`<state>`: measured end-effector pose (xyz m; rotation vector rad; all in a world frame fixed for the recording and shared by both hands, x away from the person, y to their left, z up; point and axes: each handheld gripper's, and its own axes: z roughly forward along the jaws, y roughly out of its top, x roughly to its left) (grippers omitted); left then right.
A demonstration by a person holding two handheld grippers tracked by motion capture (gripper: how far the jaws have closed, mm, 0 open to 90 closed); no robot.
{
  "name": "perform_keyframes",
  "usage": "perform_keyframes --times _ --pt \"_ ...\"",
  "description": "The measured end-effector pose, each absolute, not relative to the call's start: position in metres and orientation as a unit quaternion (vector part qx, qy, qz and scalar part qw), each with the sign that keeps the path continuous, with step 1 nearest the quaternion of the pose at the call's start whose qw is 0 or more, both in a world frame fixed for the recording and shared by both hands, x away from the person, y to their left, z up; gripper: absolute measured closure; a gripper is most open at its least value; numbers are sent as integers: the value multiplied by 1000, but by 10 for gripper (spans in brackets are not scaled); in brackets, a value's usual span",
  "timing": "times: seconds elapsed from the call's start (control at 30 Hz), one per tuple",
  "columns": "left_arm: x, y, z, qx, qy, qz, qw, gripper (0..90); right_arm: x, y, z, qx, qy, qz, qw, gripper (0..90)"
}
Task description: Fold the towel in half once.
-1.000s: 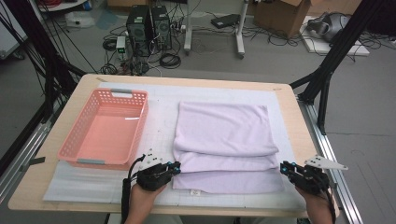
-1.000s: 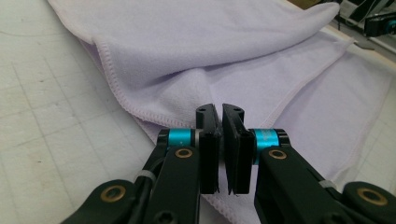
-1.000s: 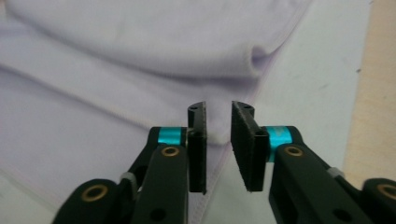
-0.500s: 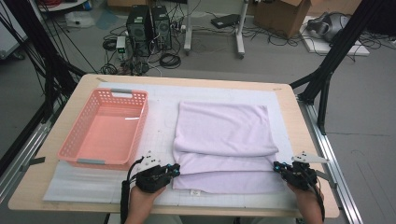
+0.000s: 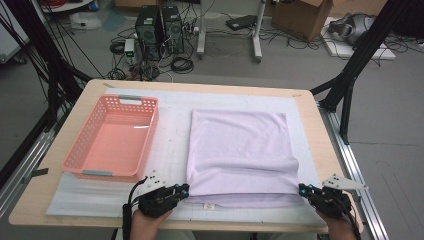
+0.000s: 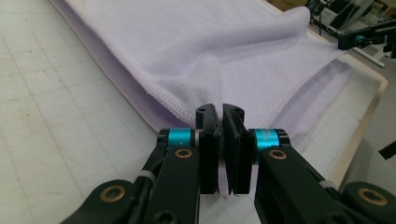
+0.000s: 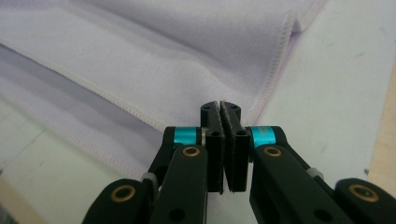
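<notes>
A lavender towel (image 5: 240,145) lies folded on the white mat, its layers stacked toward the near edge. My left gripper (image 5: 185,189) is at the towel's near left corner. In the left gripper view its jaws (image 6: 220,109) are shut on the hemmed corner of the towel (image 6: 210,42). My right gripper (image 5: 303,189) is at the near right corner. In the right gripper view its jaws (image 7: 221,107) are shut on the stitched corner of the towel's (image 7: 140,46) upper layer. A hand holds each gripper at the table's near edge.
An empty pink basket (image 5: 80,161) stands left of the towel on the white mat (image 5: 170,150). The wooden table's edge (image 5: 320,130) runs close to the right of the towel. Black frame legs, cables and computers are on the floor beyond.
My right gripper moved left to the towel's near right corner and shut on it. Both grippers then shifted toward the near edge, drawing the upper layer over the lower ones.
</notes>
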<state>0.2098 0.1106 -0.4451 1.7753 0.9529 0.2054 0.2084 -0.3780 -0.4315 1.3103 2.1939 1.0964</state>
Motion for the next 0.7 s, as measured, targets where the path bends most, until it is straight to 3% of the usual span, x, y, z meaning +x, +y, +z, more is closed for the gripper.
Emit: perform_keyframes --times 0.4,0.43,0.47,0.5,0.53,0.7 --pt "200 110 -452 770 397 75 494 820 184 -377 -433 461 794 360 168 885" --pt "201 109 -453 771 396 78 492 779 184 -377 -435 462 797 354 160 872" --pt "201 109 -452 767 400 83 494 684 185 -378 -437 465 798 352 149 819" --pt "202 109 -450 758 409 85 501 573 184 -379 -437 465 794 356 161 777" --pt "202 111 -448 749 414 88 510 530 184 -382 -436 468 787 367 165 749" --pt "212 118 -444 719 445 94 525 466 190 -394 -431 500 744 405 180 635"
